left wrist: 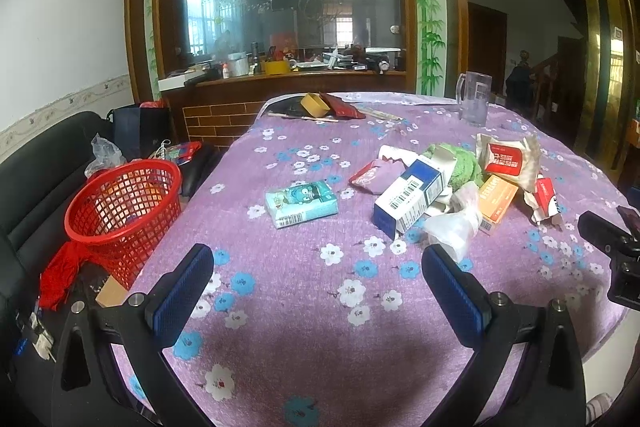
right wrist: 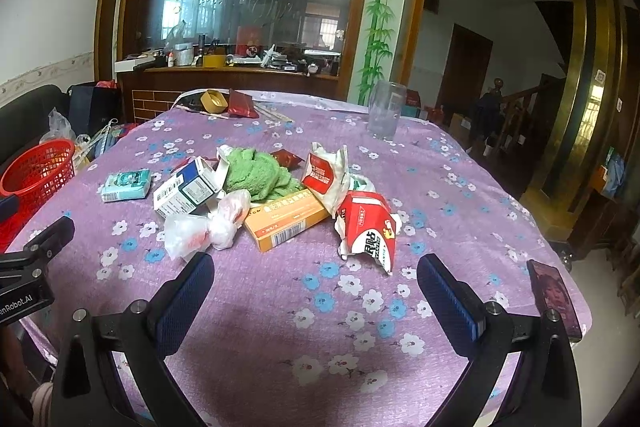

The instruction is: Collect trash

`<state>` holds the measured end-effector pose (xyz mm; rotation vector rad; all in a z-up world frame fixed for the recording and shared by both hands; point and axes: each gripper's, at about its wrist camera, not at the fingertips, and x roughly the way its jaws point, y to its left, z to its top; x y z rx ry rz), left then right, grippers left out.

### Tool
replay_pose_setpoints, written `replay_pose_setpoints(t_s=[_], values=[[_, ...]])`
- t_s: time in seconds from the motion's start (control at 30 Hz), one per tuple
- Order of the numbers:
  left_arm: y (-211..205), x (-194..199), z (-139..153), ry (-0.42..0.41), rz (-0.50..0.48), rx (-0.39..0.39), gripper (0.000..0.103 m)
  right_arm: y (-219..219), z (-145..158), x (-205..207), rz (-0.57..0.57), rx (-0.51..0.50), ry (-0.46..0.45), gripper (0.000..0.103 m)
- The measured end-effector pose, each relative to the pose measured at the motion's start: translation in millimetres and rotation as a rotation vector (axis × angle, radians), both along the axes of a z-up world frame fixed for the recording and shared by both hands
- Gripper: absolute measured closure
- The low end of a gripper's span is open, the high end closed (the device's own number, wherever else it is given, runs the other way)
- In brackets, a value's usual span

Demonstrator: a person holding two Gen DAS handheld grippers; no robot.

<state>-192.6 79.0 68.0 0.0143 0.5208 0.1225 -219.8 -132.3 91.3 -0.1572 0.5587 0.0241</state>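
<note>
A pile of trash lies mid-table: a blue-white box [left wrist: 408,199] [right wrist: 188,189], an orange box [left wrist: 496,201] [right wrist: 286,223], a crumpled clear bag [left wrist: 454,223] [right wrist: 208,227], red-white wrappers [left wrist: 508,159] [right wrist: 368,231] and a green cloth [right wrist: 258,173]. A teal tissue pack [left wrist: 302,203] [right wrist: 126,185] lies apart, to the left. A red mesh basket [left wrist: 120,211] [right wrist: 36,175] stands off the table's left edge. My left gripper [left wrist: 318,281] hangs open over the cloth near the tissue pack. My right gripper [right wrist: 316,285] is open before the pile, holding nothing.
The table carries a purple flowered cloth [left wrist: 304,307]. A clear plastic mug [left wrist: 474,99] [right wrist: 384,109] stands at the far side, with a yellow box [left wrist: 314,105] and red packet [right wrist: 242,105] beyond. A phone [right wrist: 554,301] lies at the right edge. A black sofa [left wrist: 44,163] is left.
</note>
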Motion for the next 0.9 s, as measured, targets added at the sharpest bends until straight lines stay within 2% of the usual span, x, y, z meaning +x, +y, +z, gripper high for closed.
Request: replay_pose_setpoints(t_s=[0.17,0.27,0.3,0.33,0.37,0.4,0.47,0.5,0.57,0.67,0.8,0.9], values=[[19.4,23.0,16.3,0.062,-0.062,0.000,0.000,-2.0,7.2,15.4,0.091,0.073,0.078,0.000],[37.9,44.5,26.9,0.103,-0.105,-0.028,0.001,-2.9,11.2,29.1,0.166,0.169,0.147,0.008],[42.7,54.4,29.1,0.124,-0.123,-0.025,0.003,-2.9,11.1,35.6,0.190,0.209,0.182,0.015],[46.1,63.7,30.4,0.140,-0.137,-0.014,0.011,-2.9,10.1,41.5,0.209,0.249,0.216,0.024],[50.4,75.1,30.9,0.153,-0.136,0.001,0.019,-3.9,6.9,49.4,0.231,0.309,0.265,0.027],[54.4,84.9,29.7,0.174,-0.138,0.003,0.023,-5.1,3.6,55.8,0.245,0.361,0.306,0.031],[62.3,111.6,22.7,0.255,-0.194,-0.039,0.037,-8.8,-6.7,69.9,0.263,0.474,0.395,0.034],[65.5,123.0,18.8,0.289,-0.219,-0.064,0.039,-8.9,-11.0,73.2,0.262,0.507,0.419,0.034],[71.9,145.8,7.6,0.347,-0.259,-0.110,0.040,-10.8,-18.1,79.8,0.256,0.558,0.456,0.035],[76.4,171.0,-8.2,0.398,-0.288,-0.145,0.040,-12.2,-23.4,83.0,0.235,0.571,0.472,0.035],[81.5,194.2,-23.9,0.442,-0.281,-0.134,0.040,-16.8,-28.5,87.0,0.217,0.577,0.491,0.035],[76.0,200.7,-32.4,0.486,-0.318,-0.110,0.034,-22.7,-27.4,85.5,0.210,0.577,0.496,0.035]])
